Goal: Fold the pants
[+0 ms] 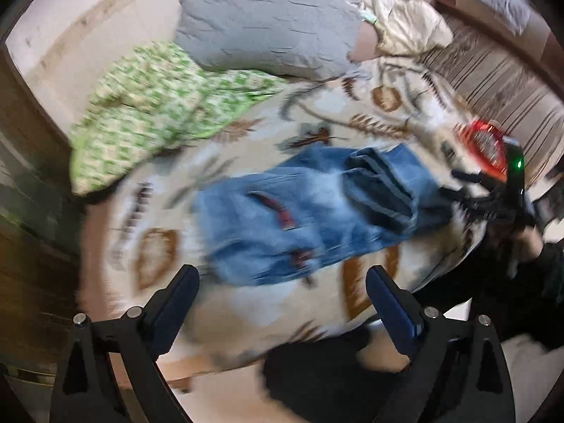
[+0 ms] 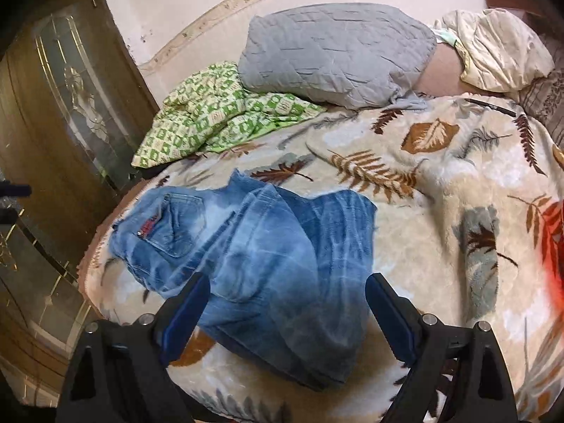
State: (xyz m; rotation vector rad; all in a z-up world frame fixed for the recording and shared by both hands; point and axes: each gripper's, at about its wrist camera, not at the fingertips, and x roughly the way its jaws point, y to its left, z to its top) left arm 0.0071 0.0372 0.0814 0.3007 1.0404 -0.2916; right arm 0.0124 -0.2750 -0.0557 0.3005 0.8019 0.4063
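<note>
The right gripper (image 2: 287, 292) has its blue-padded jaws spread wide, empty, low over the folded jeans (image 2: 253, 246) on the leaf-print blanket (image 2: 440, 176). A red tab on the back pocket (image 2: 176, 224) is too small to read. The left gripper (image 1: 282, 282) is likewise wide apart with nothing between its pads, above the blanket's near edge. Only the blurred left view shows the right gripper's red-and-black body beside the jeans' hems; only the right shows the wooden door (image 2: 63, 123). Both show the grey pillow (image 2: 335, 53) and green-patterned cloth (image 2: 218, 116).
</note>
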